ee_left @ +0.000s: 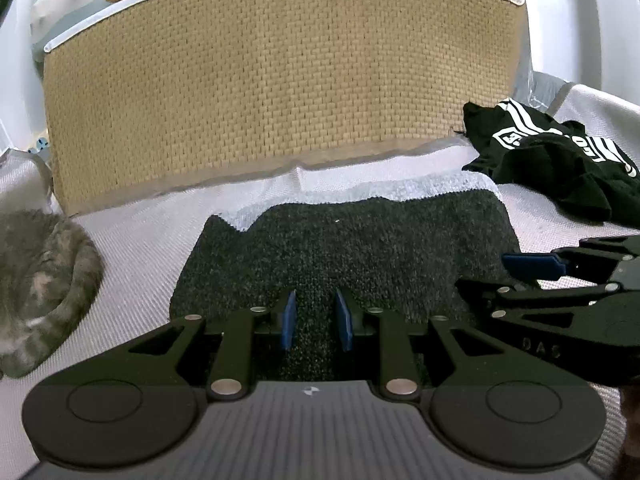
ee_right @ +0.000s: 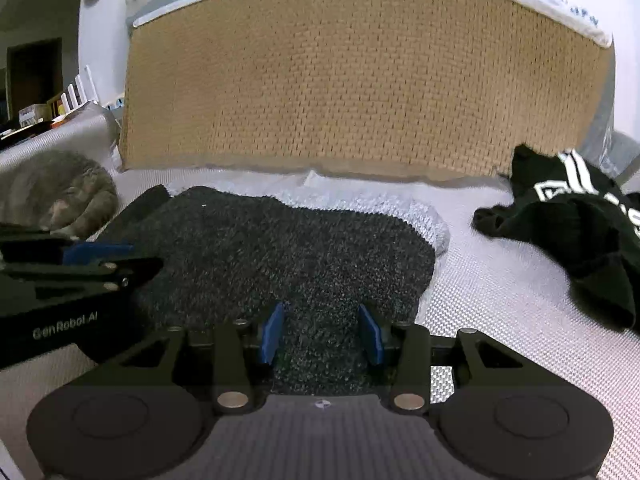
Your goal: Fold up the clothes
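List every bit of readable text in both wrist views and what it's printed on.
"GenRobot.AI": side of the left tongs, seen in the right wrist view.
"DAS": body of the right tongs, seen in the left wrist view; letters faint.
White print on the black shirt: crumpled, unreadable.
Blue print on the mattress edge: too blurred to read.

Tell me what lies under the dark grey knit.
A white knit layer shows past the far edge of the dark grey knit; both lie on the pale woven cover. How far it runs underneath is hidden.
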### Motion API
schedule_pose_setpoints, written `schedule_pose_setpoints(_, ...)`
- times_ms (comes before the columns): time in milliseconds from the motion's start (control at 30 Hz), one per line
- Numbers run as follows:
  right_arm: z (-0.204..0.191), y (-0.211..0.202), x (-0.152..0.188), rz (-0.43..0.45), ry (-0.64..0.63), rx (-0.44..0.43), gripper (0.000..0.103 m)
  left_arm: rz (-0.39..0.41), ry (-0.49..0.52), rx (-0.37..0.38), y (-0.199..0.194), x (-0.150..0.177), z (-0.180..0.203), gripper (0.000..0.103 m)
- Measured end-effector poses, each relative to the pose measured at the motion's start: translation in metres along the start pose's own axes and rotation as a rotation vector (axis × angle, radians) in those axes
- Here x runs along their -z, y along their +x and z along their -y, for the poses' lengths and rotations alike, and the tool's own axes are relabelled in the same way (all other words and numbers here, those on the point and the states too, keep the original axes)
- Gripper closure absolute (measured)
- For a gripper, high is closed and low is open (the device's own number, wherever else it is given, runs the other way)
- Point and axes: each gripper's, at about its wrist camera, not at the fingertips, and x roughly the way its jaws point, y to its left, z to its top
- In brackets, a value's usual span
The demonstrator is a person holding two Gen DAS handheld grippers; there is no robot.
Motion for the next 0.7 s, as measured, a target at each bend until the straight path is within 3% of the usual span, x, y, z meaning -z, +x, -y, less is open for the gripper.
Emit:
schedule_pose_setpoints(67,-0.003,-0.005,-0.005,-0.008,-0.037,0.008,0.057,-0.007,0.001,0.008,-0.005,-0.004,-0.002,0.077)
schedule_pose_setpoints(167,-0.026,-0.031,-0.003,0.108,-0.190,0.130,0.057,0.012,0.028,0.029,-0.023,-0.006,-0.002,0.076)
schedule_pose_setpoints(233,-0.033,-0.043,0.002,0.130,-0.222,0.102,0.057,0.019,0.048,0.037,-0.034,-0.003,-0.001,0.076)
schedule_pose_setpoints(300,-0.035,-0.048,0.007,0.112,-0.203,0.059,0.057,0.014,0.037,0.048,-0.039,0.004,-0.001,0.076)
schedule_pose_setpoints(533,-0.034,-0.045,0.020,0.041,-0.081,0.066,0.061,-0.044,0.070,0.090,-0.036,0.021,0.005,0.076)
schedule_pose_setpoints(700,-0.039,-0.036,0.024,0.004,-0.144,0.063,0.060,-0.044,0.079,0.093,-0.030,0.021,0.006,0.075)
